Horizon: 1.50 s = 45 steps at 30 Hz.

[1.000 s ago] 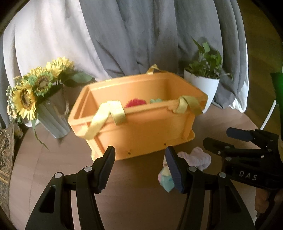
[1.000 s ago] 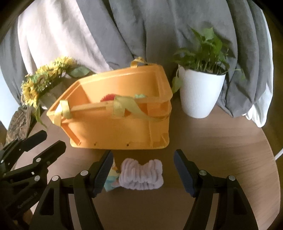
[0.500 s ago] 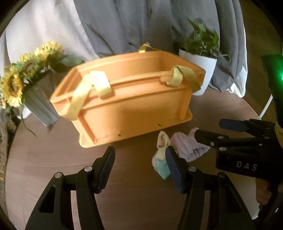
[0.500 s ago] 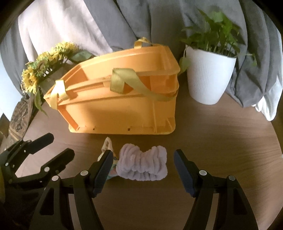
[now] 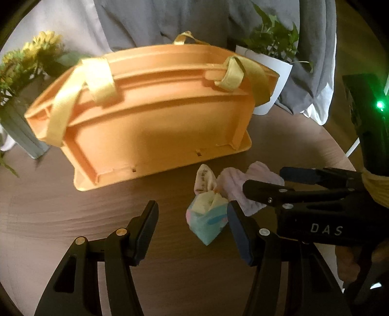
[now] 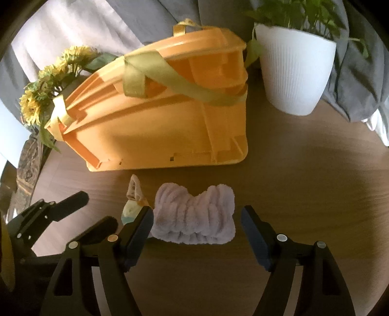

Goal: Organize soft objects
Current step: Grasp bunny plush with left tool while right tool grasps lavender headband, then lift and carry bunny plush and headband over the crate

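A white potted plant (image 6: 295, 73) and sunflowers (image 6: 46, 82) stand on the wooden counter (image 6: 304, 170) before grey drapes (image 5: 194, 21).

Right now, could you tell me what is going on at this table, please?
A person holds a gripper in each hand over two soft items lying in front of the orange basket. The right gripper, whose jaws have just been opening, frames the fluffy lilac headband without gripping it. The left gripper is open beside the small pastel pouch, which lies near its right finger. Neither item has been picked up yet.
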{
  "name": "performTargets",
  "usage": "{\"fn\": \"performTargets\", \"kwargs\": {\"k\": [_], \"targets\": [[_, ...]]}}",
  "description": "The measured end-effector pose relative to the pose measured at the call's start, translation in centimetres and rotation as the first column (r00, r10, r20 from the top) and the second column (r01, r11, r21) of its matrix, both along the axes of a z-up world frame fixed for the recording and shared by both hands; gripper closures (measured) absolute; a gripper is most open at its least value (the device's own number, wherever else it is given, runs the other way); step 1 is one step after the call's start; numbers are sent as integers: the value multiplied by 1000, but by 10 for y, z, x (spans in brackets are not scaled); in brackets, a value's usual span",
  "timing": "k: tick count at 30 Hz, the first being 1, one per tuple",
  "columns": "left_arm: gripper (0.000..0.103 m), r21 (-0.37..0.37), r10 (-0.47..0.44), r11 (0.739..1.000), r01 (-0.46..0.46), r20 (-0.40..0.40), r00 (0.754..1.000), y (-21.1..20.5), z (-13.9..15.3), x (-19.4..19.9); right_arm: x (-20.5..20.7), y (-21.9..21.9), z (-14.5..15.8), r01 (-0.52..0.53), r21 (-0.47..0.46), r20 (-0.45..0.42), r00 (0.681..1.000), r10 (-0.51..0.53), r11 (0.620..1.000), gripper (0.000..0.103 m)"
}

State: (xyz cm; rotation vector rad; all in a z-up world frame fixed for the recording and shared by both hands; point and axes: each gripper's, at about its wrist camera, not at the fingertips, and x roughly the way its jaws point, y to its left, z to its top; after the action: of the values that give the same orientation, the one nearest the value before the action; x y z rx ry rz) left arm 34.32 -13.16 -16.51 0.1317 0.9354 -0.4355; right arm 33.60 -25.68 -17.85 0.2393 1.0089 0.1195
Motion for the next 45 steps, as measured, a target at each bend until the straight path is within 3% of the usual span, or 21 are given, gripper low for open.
{"fn": "performTargets", "kwargs": {"k": [14, 18, 23, 27, 30, 45], "targets": [[46, -43, -49, 998, 46, -53, 997, -10, -25, 14, 10, -2, -16, -7, 38, -39, 999, 8, 999, 30], [59, -51, -62, 997, 59, -72, 995, -12, -30, 17, 12, -1, -20, -2, 35, -52, 999, 4, 999, 42], [67, -60, -72, 996, 68, -66, 995, -13, -31, 16, 11, -2, -19, 4, 20, -48, 999, -3, 1000, 60], [68, -58, -60, 997, 57, -62, 996, -14, -29, 15, 10, -2, -17, 7, 5, -38, 999, -7, 1000, 74], [68, -58, -45, 997, 42, -52, 998, -12, -26, 13, 8, -2, -14, 3, -7, -27, 1000, -3, 1000, 77], [68, -73, 20, 997, -18, 24, 999, 6, 4, 3, -7, 0, 10, -11, -46, 39, 999, 12, 999, 78]]}}
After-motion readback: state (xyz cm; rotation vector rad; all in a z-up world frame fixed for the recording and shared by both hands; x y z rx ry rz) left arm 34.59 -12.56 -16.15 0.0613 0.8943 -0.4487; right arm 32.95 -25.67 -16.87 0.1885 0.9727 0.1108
